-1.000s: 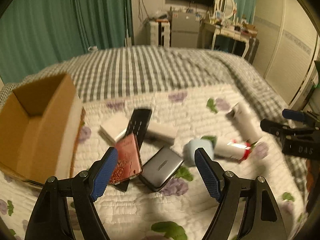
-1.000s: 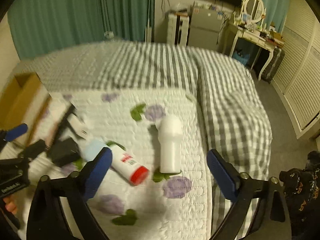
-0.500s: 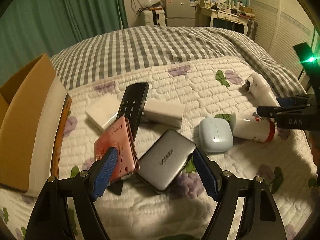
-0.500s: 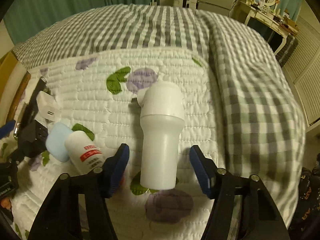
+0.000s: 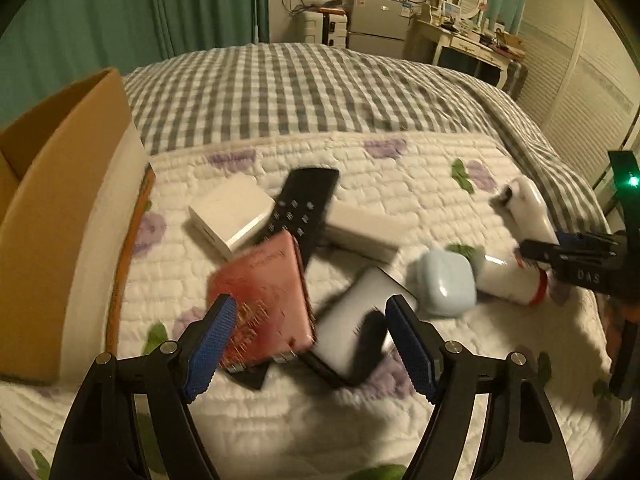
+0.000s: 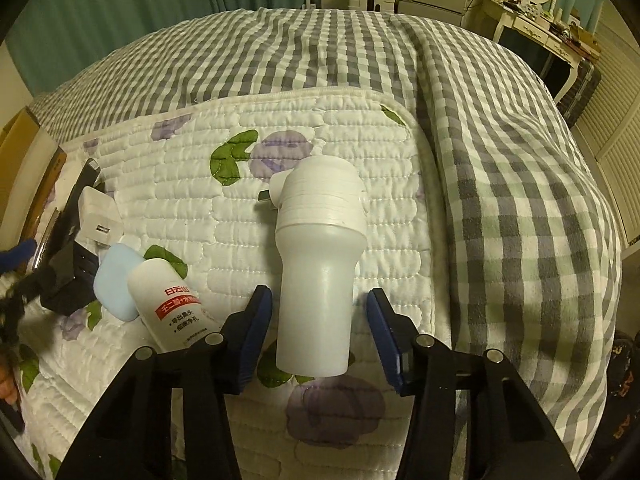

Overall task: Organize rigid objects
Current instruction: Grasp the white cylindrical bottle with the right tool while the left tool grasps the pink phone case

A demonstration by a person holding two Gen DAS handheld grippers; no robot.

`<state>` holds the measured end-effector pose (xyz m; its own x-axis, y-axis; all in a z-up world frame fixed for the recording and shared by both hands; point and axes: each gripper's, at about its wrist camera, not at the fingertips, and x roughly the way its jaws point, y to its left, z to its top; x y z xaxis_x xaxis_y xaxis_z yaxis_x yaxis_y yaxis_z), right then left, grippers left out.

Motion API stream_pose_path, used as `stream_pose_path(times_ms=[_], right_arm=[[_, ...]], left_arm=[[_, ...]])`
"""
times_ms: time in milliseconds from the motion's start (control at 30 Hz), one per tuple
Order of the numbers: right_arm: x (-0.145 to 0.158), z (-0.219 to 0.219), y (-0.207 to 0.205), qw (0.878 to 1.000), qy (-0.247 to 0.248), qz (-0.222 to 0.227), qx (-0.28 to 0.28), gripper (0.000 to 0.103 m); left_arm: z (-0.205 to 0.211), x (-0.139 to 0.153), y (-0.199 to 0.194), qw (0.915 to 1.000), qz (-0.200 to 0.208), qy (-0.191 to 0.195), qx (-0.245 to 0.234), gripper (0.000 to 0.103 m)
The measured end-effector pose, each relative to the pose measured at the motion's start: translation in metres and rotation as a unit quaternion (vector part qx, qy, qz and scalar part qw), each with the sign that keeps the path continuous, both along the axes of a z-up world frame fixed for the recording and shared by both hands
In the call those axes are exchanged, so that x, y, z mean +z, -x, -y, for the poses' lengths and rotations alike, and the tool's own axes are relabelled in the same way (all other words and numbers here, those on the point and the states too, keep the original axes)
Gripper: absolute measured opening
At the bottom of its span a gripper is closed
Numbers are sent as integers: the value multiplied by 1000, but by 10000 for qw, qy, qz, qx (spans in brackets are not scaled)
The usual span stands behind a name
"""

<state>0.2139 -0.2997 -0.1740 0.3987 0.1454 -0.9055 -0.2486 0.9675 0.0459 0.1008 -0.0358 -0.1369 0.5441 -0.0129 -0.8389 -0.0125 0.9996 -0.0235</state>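
On a quilted mat lie a pink card case (image 5: 262,300), a grey power bank (image 5: 356,328), a black remote (image 5: 306,208), a white charger cube (image 5: 230,216), a flat white box (image 5: 362,232), a light blue earbud case (image 5: 446,282) and a white tube with red label (image 6: 172,306). My left gripper (image 5: 310,346) is open, its jaws low over the pink case and power bank. My right gripper (image 6: 320,338) is open, its jaws straddling the narrow end of a large white bottle (image 6: 320,256) without touching it.
An open cardboard box (image 5: 60,200) stands at the mat's left edge. The mat lies on a grey checked bedspread (image 6: 500,160). A dresser, drawers and green curtains stand far behind the bed. The right gripper shows at the right edge of the left wrist view (image 5: 580,268).
Both grippers came down and forward. The right one narrowed and now straddles the white bottle's narrow end. The left one closed in over the pink case and power bank.
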Motion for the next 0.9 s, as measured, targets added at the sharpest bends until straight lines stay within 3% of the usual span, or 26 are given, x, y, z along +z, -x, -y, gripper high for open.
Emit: stream_pose_path(times_ms=[200,333,400,433,500,733,900], right_arm=[[-3,1,-3,10000,11,8,-14,49],[-5,1,-4,10000,7,1,5,48],[-6,1,-5,10000,30,5,-4,38],[-6,1,-6,10000,41,7,-9,36],[-6,3,-8,10000,13,-2,-25,32],[7,5,-5,9999,-57,113,-87,32],[29,-3,4,9994,-48,328,-23,31]], left_arm=[[-10,-3,-22,9997,-98,-133,183,78],[-24,-7,-23,9991,-225,-5,358,78],[-33,-11,-18,9983,-332,84,468,77],[-36,-12,-17,9978,-387,148,513,74],[-38,-13,-15,9972,-516,366,388,46],[-14,-1,-1,9985,-365,-407,28,25],[-24,17,6,9987,-192,-443,163,14]])
